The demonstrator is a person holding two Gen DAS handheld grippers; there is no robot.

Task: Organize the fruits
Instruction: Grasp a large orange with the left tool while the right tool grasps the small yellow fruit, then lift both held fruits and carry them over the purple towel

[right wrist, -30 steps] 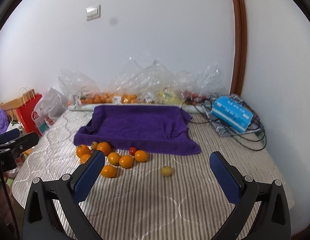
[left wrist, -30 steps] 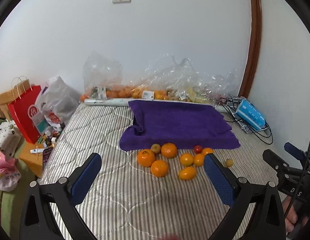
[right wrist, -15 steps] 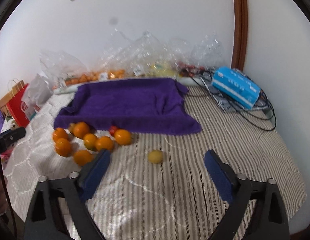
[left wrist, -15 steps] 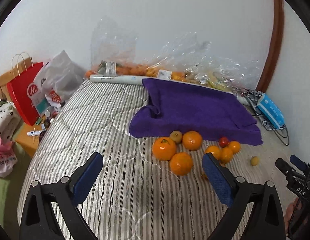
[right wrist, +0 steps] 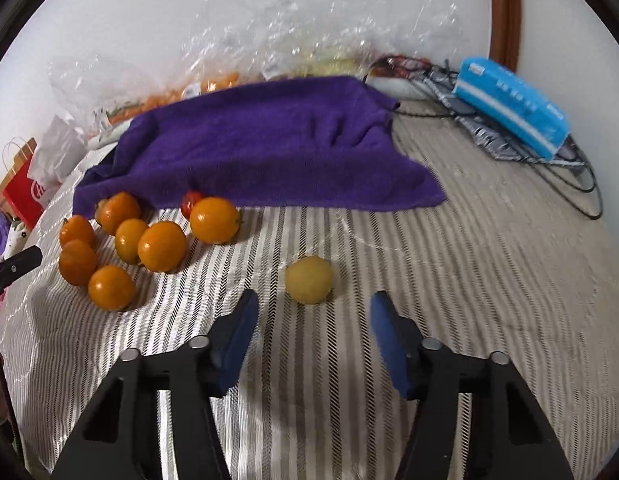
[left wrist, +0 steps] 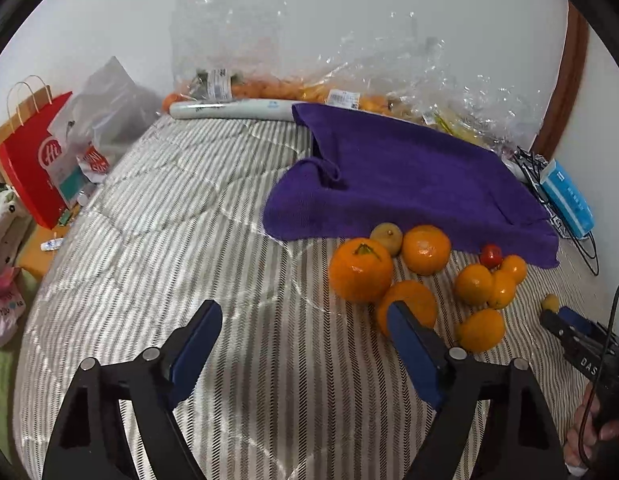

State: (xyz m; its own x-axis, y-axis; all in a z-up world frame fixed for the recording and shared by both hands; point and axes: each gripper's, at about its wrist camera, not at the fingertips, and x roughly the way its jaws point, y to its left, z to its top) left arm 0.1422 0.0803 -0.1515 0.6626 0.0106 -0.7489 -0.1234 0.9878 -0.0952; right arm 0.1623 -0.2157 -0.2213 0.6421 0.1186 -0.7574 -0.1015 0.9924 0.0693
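Observation:
A purple towel (left wrist: 393, 184) (right wrist: 265, 144) lies spread on the striped mattress. Several oranges cluster at its near edge, the largest orange (left wrist: 360, 270) at the left, with a small red tomato (left wrist: 491, 256) (right wrist: 191, 201) and a brownish fruit (left wrist: 386, 237). A small yellow fruit (right wrist: 309, 279) (left wrist: 550, 302) lies alone to the right. My left gripper (left wrist: 305, 330) is open and empty, just short of the orange cluster. My right gripper (right wrist: 313, 322) is open and empty, its fingers just short of the yellow fruit.
Clear plastic bags of fruit (left wrist: 349, 92) line the wall behind the towel. A blue packet (right wrist: 513, 106) and black cables (right wrist: 569, 172) lie at the right. A red paper bag (left wrist: 33, 156) and a white bag (left wrist: 105, 120) stand off the left mattress edge.
Both grippers have moved forward and down toward the fruit. The left has closed in on the orange cluster, the right on the lone yellow fruit. Both stay open.

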